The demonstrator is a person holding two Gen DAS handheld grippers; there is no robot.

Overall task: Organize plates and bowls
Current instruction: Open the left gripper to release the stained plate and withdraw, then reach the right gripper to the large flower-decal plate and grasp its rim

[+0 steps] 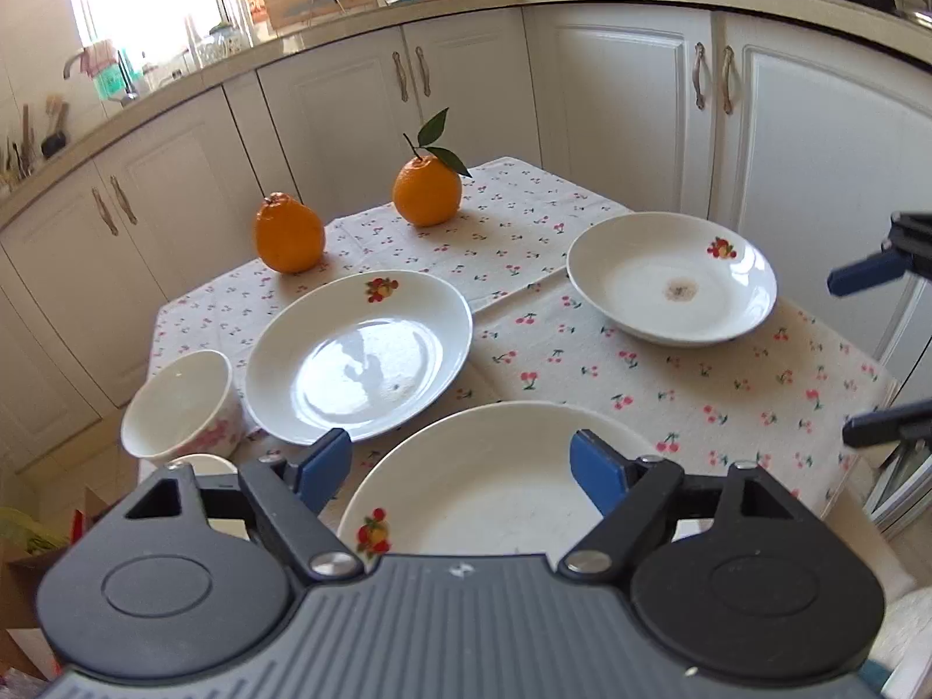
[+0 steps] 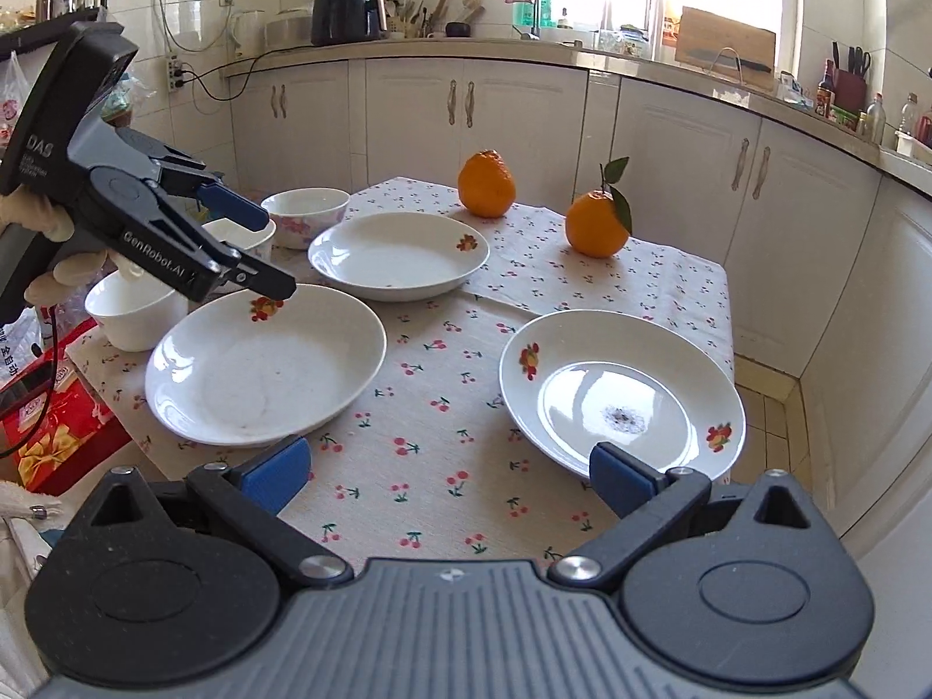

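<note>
Three white plates lie apart on the cherry-print cloth of the bench [image 2: 582,291], none stacked on another. The near-left plate [image 2: 262,367] sits just under the left claw [image 2: 256,250], whose blue-padded fingers stand apart with nothing between them; it hovers over that plate's far rim without touching it, as far as I can tell. The right claw [image 2: 448,480] is also released and empty, held above bare cloth between the near-left plate and the soiled plate [image 2: 623,396] on the near right, which has a dark smear in its well. The third plate [image 2: 399,256] sits farther back, left of centre. Three bowls cluster at the left edge: a flowered bowl [image 2: 306,215] at the far end, a plain bowl [image 2: 137,314] nearest, and another [image 2: 244,236] partly hidden behind the left claw. Two oranges [image 2: 486,183] stand at the far side, clear of the crockery.

I judge this a pause between grasps, with the gathering of plates barely begun. The next move likely calls for one claw to drop to a plate's rim, pinch it firmly, and lift it level onto another plate, centring it so the stack sits flat.
</note>
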